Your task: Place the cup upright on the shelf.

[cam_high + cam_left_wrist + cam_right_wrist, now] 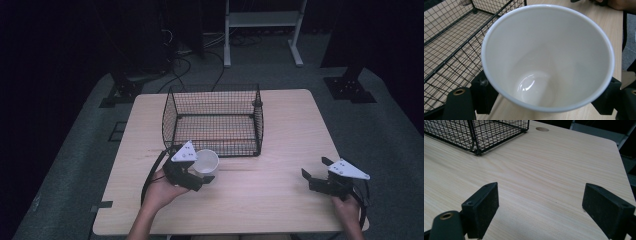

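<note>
Left: your left gripper [196, 176] pinches a white cup [206, 162], one jaw on each side of its wall | Cup: upright, just in front of the black wire basket [212, 120], near the desk [280, 145] | Right: your right gripper [316, 176] rests near the right edge, jaws spread, holding nothing.
</note>
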Motion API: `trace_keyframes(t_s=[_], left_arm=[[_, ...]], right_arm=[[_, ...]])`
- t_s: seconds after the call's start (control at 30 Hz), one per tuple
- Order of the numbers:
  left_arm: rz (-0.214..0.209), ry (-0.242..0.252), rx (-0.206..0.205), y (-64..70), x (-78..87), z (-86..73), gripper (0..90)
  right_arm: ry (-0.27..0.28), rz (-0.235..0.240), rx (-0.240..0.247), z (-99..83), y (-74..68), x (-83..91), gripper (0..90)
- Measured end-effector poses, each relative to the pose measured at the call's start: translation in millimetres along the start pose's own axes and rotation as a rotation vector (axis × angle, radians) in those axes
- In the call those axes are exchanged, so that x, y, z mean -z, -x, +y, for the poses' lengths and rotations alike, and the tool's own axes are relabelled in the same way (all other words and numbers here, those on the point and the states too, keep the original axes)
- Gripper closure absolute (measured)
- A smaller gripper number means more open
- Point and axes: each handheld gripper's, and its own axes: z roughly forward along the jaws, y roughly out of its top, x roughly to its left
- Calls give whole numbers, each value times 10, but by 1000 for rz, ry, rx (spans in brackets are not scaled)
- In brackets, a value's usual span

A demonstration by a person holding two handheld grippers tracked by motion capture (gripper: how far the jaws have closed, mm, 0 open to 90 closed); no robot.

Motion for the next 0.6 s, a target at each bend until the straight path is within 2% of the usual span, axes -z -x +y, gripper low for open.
trace_keyframes(t_s=[0.3, 0.47, 0.6], left_arm=[[-6, -5, -8, -61, 49, 110, 217], [-15, 11, 1, -93, 82, 139, 217], [-6, 4, -4, -106, 112, 163, 218]], right_arm=[[-1, 0, 0, 1, -2, 0, 131], [-2, 2, 2, 1, -2, -1, 131], [-1, 3, 1, 1, 1, -2, 131]])
